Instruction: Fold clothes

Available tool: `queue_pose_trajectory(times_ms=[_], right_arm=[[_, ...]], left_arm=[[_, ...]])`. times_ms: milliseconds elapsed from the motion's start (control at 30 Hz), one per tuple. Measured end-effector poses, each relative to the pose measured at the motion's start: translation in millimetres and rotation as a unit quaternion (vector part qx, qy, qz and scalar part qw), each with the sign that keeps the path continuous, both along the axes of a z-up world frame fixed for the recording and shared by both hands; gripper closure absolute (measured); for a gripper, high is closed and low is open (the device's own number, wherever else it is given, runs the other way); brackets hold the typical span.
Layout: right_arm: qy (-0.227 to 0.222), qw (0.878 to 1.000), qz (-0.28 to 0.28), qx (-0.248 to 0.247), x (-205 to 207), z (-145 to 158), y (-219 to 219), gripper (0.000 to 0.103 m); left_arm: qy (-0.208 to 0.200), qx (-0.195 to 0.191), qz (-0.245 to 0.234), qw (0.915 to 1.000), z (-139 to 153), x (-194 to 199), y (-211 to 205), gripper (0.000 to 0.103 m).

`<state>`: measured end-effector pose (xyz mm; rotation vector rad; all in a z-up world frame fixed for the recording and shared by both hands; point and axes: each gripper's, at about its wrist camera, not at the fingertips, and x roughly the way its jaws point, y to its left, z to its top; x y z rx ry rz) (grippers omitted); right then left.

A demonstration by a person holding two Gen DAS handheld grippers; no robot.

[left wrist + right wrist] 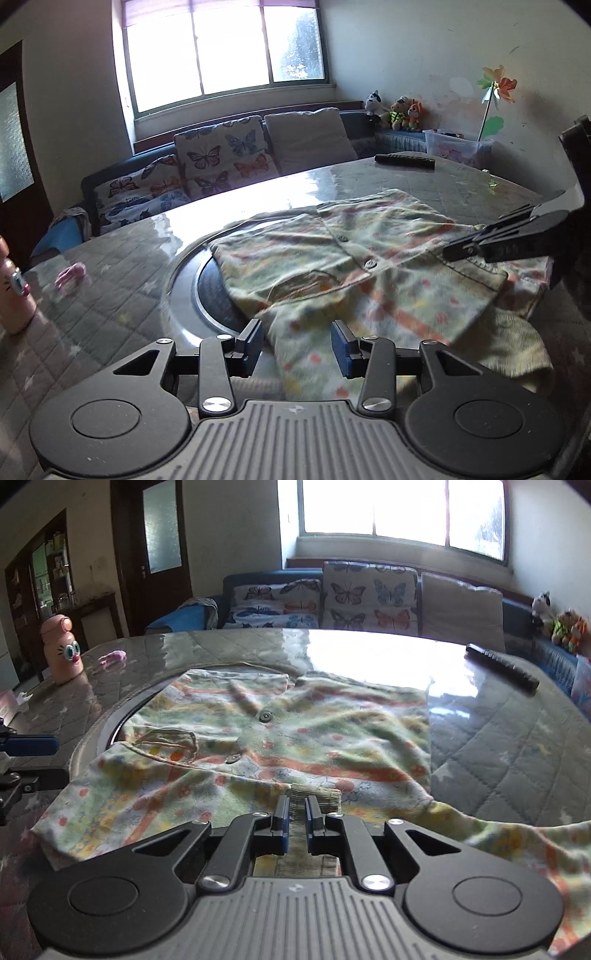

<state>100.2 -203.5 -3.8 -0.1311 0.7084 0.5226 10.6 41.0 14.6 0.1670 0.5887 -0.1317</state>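
The right claw [296,814] pinches the ribbed cuff [321,797] of the green-and-orange printed buttoned shirt [295,734]; the left claw [297,349] gapes empty at the shirt's six o'clock; no writing legible.

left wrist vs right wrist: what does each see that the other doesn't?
Left wrist only: a pinwheel in a clear bin by the wall, and the open left gripper over the shirt's near edge.

Right wrist only: a dark door and a shelving alcove on the left, plus the right gripper closed on a ribbed cuff.

Both: patterned shirt, pink bottle, remote, butterfly cushions, window.
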Motion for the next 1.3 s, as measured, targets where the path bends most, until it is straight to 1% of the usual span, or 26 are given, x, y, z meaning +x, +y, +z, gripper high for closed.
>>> queue_pose_trajectory(times_ms=[100,167,233,300,400,600,700,800,900,967,1000,1033,1067,1100,1167,1300], right_arm=[[0.009,1.000,0.000,0.004,9.9,-6.1,2.5,0.095],[0.010,1.000,0.001,0.004,11.2,-6.6,2.0,0.095],[0.010,1.000,0.002,0.004,12.5,-7.1,1.6,0.095],[0.012,1.000,0.007,0.006,8.3,-6.2,0.7,0.094],[0.016,1.000,0.024,0.009,-5.8,-2.8,-1.2,0.094],[0.025,0.998,0.056,0.016,-34.0,3.8,-4.9,0.093],[0.030,0.998,0.048,0.005,-42.6,-3.7,-8.9,0.093],[0.029,0.999,0.039,0.016,-49.1,-0.2,-18.3,0.093],[0.024,0.999,0.019,0.023,-52.8,3.7,-32.1,0.093],[0.019,1.000,-0.004,0.022,-52.4,5.0,-46.5,0.091],[0.017,0.999,-0.017,0.021,-51.2,5.3,-55.2,0.088],[0.013,0.999,-0.034,0.018,-49.4,5.3,-64.0,0.080],[0.009,0.999,-0.051,0.014,-47.5,5.3,-73.1,0.079],[0.003,0.997,-0.082,0.008,-43.0,4.5,-90.8,0.079],[0.001,0.994,-0.113,0.006,-37.7,3.8,-109.7,0.079],[-0.011,0.978,-0.207,-0.003,-21.3,1.1,-168.1,0.078]], left_arm=[[0.009,-0.006,-0.005,0.9999,-4.7,21.8,-5.2,0.060],[0.023,-0.008,0.002,0.9997,-11.1,36.6,-6.4,0.065],[0.038,-0.012,0.007,0.9992,-19.0,49.3,-5.7,0.068],[0.049,-0.007,0.013,0.9987,-26.8,56.8,-4.2,0.070],[0.055,-0.005,0.017,0.9983,-33.1,59.3,-0.7,0.070],[0.052,0.002,0.016,0.9985,-33.5,57.9,-3.3,0.070],[0.048,0.002,0.013,0.9987,-28.9,54.7,-8.0,0.070],[0.036,0.001,0.002,0.9994,-20.0,46.0,-16.6,0.070],[0.026,-0.005,-0.010,0.9996,-12.5,39.6,-26.7,0.069],[0.025,-0.009,-0.017,0.9995,-10.2,38.1,-34.4,0.066],[0.024,-0.011,-0.020,0.9995,-9.5,37.8,-38.3,0.062],[0.023,-0.012,-0.023,0.9994,-9.0,37.2,-42.2,0.058],[0.023,-0.012,-0.026,0.9993,-8.8,36.4,-45.9,0.056],[0.022,-0.012,-0.029,0.9993,-8.7,35.9,-49.4,0.053],[0.023,-0.010,-0.033,0.9992,-8.9,35.4,-55.4,0.050],[0.024,-0.007,-0.033,0.9991,-10.1,34.9,-63.0,0.037]])
